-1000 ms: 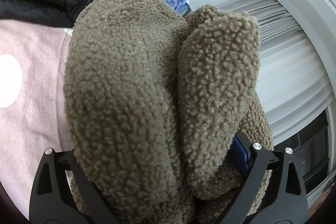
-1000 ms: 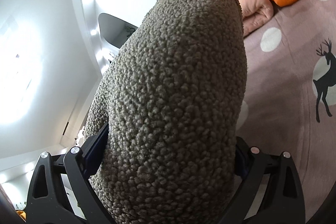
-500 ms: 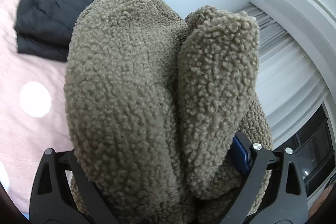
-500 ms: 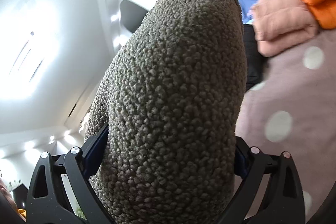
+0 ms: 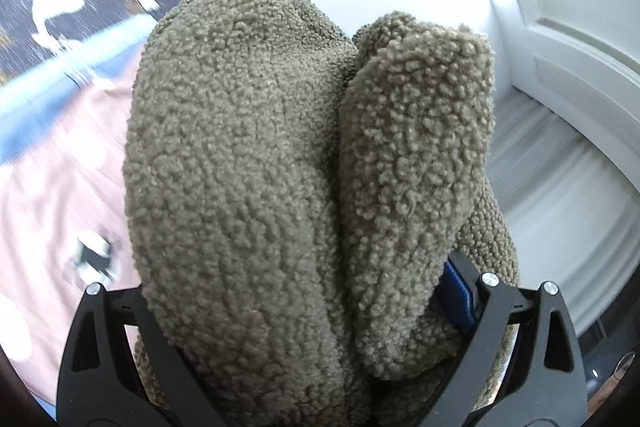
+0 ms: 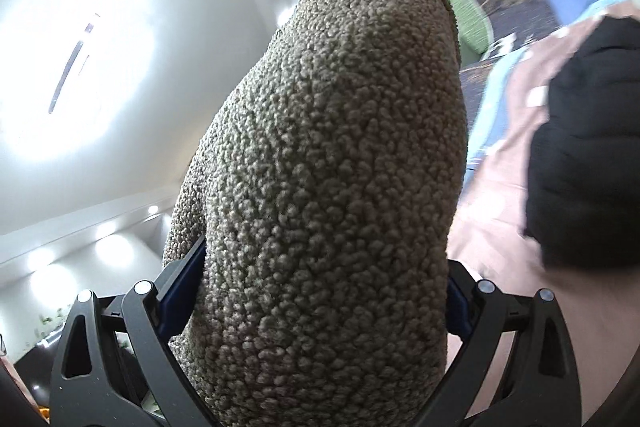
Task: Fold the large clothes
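Since a second ago my view has swung: the black jacket [image 6: 588, 147] now sits at the right camera's edge, and a dark deer-print cloth [image 5: 68, 11] has come into the left view. My left gripper [image 5: 304, 307] and right gripper [image 6: 320, 299] are both clamped on the olive fleece garment [image 5: 240, 167], bunched between their fingers and lifted above the pink bedspread [image 5: 52, 187].

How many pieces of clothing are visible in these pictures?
2. A brown fleece, clamped in both the left gripper and the right gripper, and a black garment lying on the pink bedspread. The fleece may hide others.
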The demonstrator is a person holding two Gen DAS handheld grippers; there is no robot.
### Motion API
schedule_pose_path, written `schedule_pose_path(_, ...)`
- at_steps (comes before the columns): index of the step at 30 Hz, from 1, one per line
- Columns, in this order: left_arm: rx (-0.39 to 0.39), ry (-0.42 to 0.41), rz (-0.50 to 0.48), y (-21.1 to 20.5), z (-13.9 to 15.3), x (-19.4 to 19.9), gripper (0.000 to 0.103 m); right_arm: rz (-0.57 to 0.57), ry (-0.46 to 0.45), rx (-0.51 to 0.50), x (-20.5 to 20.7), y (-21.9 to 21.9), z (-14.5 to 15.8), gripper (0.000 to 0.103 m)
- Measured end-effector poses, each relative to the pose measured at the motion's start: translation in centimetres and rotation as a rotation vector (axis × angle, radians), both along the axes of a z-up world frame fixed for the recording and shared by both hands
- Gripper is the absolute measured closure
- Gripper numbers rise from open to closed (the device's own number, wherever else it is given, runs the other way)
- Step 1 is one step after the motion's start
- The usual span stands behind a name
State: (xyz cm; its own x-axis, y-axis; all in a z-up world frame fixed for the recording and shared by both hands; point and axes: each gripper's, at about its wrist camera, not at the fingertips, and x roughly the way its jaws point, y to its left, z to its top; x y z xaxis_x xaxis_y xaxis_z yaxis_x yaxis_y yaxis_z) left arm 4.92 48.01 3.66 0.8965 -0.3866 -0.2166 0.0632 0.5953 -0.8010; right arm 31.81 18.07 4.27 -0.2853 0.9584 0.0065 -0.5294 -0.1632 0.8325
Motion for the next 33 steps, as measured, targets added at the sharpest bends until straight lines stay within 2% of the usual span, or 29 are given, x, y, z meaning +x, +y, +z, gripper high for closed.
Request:
schedule_pose_path(7,-0.005,0.076,0.185,8.8,-1.0,2.4,0.008,0.124,0.062,0.001,7.0,13.7,-3.2,0.006)
schedule_pose_path(12,0.0,0.139,0.264,15.0,-3.6,5.4,0.008,0.138,0.114,-0.026,9.8,22.3,-8.3,0.005)
schedule_pose_path(15,-0.04,0.166,0.274,18.3,-7.3,7.0,0.008,0.127,0.143,-0.098,12.4,25.8,-11.8,0.005)
schedule_pose_path(18,-0.094,0.185,0.282,20.7,-12.5,9.2,0.011,0.071,0.069,-0.223,14.0,28.2,-14.3,0.005)
schedule_pose_path(20,-0.095,0.231,0.282,21.5,-15.9,10.3,0.014,0.01,-0.006,-0.333,15.1,29.3,-16.8,0.005)
schedule_pose_path(22,-0.141,0.302,0.305,21.7,-20.5,11.1,0.014,-0.073,-0.036,-0.477,16.0,30.1,-19.5,0.002)
schedule_pose_path(23,-0.163,0.3,0.314,22.2,-21.8,11.1,0.014,-0.113,-0.034,-0.544,16.6,30.2,-20.7,0.001)
schedule_pose_path(24,-0.179,0.273,0.33,22.1,-22.6,10.9,0.014,-0.117,-0.001,-0.549,17.2,30.1,-21.1,0.001)
schedule_pose_path(26,-0.161,0.234,0.361,21.5,-22.3,10.7,0.013,-0.115,0.001,-0.558,17.7,29.9,-20.6,0.001)
schedule_pose_path(29,-0.174,0.203,0.362,20.6,-20.5,9.3,0.01,-0.159,-0.092,-0.551,17.3,28.4,-17.6,0.001)
schedule_pose_path(31,-0.176,0.173,0.373,20.1,-20.0,7.8,0.01,-0.168,-0.116,-0.488,16.1,26.9,-15.7,0.001)
schedule_pose_path(33,-0.151,0.116,0.427,19.3,-17.4,5.6,0.01,-0.214,-0.16,-0.427,16.3,26.5,-13.9,0.009)
